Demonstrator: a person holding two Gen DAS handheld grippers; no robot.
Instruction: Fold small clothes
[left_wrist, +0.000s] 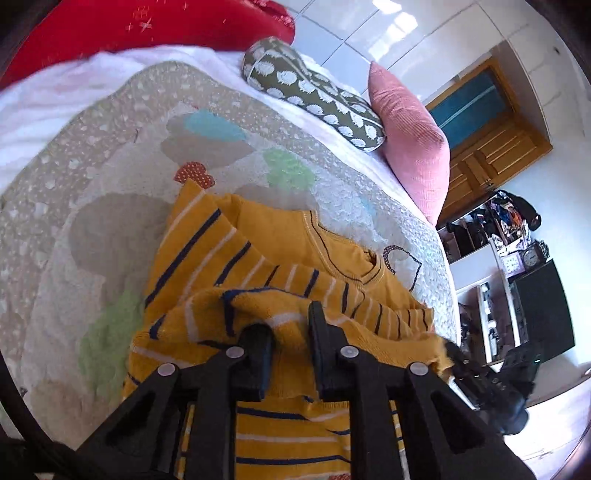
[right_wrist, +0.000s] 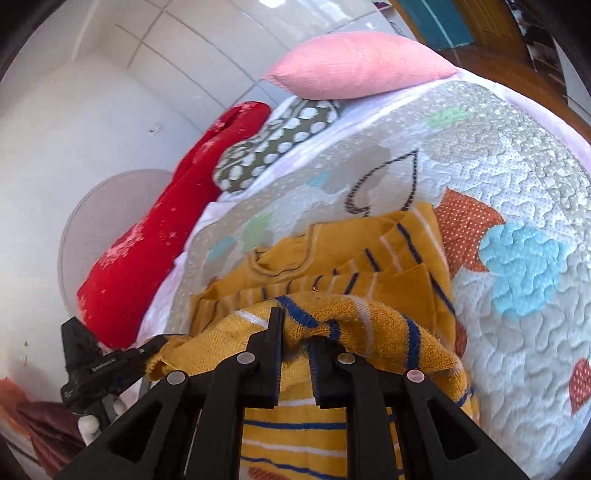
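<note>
A yellow striped sweater (left_wrist: 266, 258) is lying on the patchwork quilt (left_wrist: 110, 166) of a bed, its collar toward the pillows. The left gripper (left_wrist: 290, 332) is pinching the sweater's near edge, holding a fold of knit lifted off the quilt and bunched between its fingers (left_wrist: 258, 354). The right gripper (right_wrist: 295, 332) is clamping the same edge farther along, the cloth draping over its tips. A pink pillow (right_wrist: 362, 70), a spotted pillow (right_wrist: 273, 144) and a red cushion (right_wrist: 166, 240) are sitting at the bed's head.
</note>
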